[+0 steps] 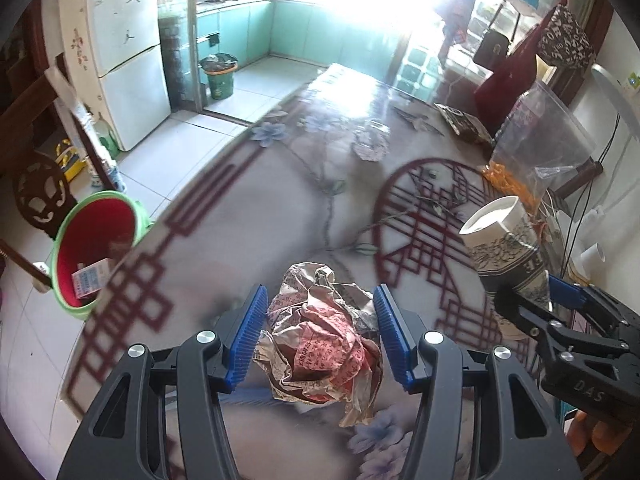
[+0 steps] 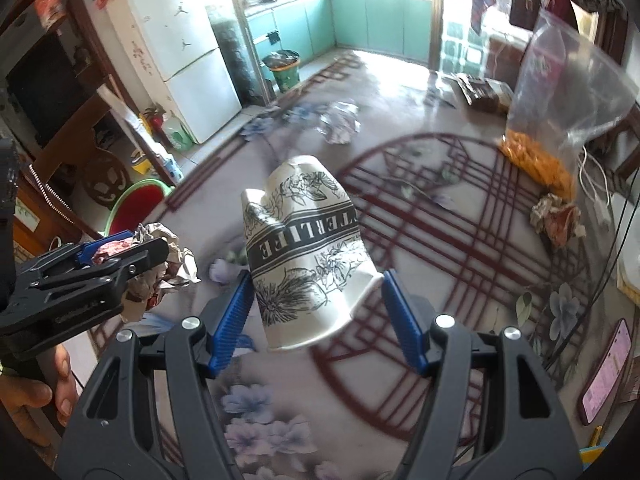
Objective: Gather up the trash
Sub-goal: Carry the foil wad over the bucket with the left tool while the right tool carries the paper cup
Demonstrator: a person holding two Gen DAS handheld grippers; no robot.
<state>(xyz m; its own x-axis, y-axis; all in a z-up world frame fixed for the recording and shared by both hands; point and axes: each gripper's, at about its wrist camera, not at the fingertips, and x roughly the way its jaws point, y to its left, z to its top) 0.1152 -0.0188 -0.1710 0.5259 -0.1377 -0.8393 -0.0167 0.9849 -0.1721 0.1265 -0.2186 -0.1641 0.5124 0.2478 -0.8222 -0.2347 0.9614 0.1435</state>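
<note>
Left hand-held gripper (image 1: 320,332) is clamped on my crumpled paper ball (image 1: 324,344); right hand-held gripper (image 2: 318,316) pinches the paper cup (image 2: 308,248), mouth up. I judge the green bin (image 1: 96,248) lies far left of both, nearer my left.

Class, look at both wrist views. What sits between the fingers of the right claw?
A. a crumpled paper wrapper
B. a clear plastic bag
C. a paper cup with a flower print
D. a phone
C: in the right wrist view the right claw closes on a squashed paper cup with black flower print; the crumpled wrapper sits in the left claw instead.
</note>
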